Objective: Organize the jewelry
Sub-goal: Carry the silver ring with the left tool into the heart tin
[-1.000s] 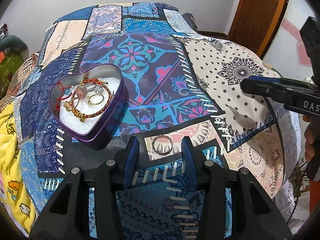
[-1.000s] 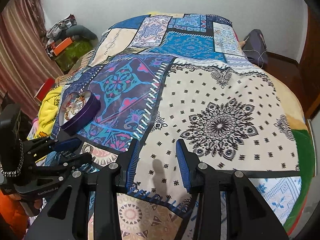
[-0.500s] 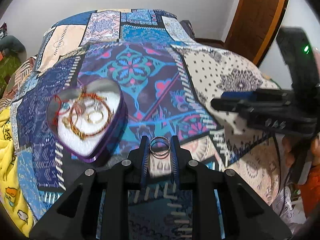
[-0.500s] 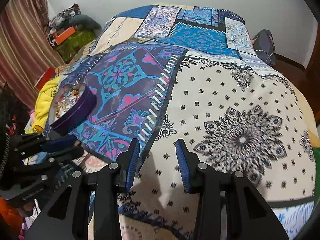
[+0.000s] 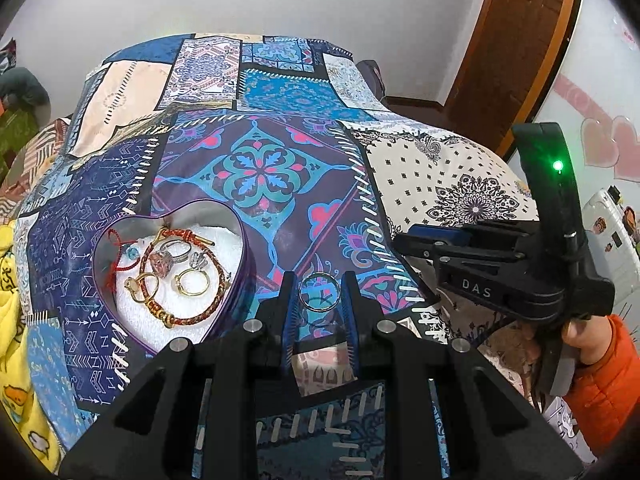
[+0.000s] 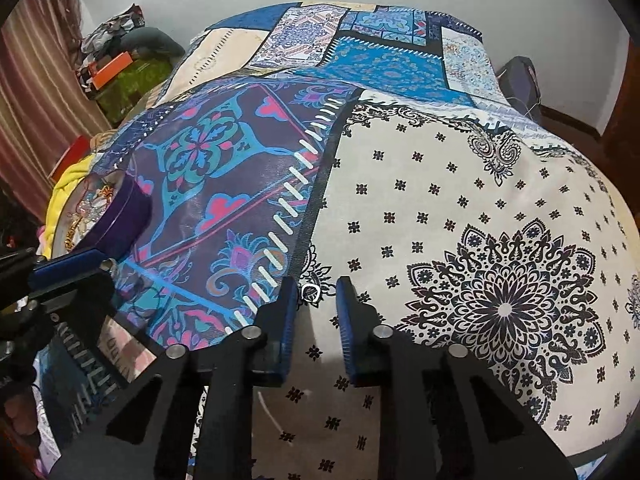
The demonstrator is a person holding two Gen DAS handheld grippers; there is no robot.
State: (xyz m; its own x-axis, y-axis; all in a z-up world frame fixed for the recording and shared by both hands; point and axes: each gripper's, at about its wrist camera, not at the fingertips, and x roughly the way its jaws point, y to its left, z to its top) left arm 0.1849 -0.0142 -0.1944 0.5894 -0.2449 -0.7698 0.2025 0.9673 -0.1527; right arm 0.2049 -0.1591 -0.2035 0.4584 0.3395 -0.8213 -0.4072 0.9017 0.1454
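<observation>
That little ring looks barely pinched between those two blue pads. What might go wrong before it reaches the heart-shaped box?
The thin silver ring is held only by its edges near the tips of the left gripper, so it might twist and drop onto the busy patterned bedspread, where it would be hard to spot. The purple heart-shaped tin already holds rings and bracelets, so lowering in might snag them.

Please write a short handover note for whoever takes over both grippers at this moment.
Left gripper: shut on a silver ring, held above the patchwork bedspread.
Right gripper: open, holding nothing, hovering over the cream patch.
Heart-shaped purple tin: on the bedspread, left of the held ring; inside lie a braided bracelet, a red cord and several rings.
Done: those pieces are in the tin; the silver ring is picked up.
Left: probably carry the ring over the tin and release it.
</observation>
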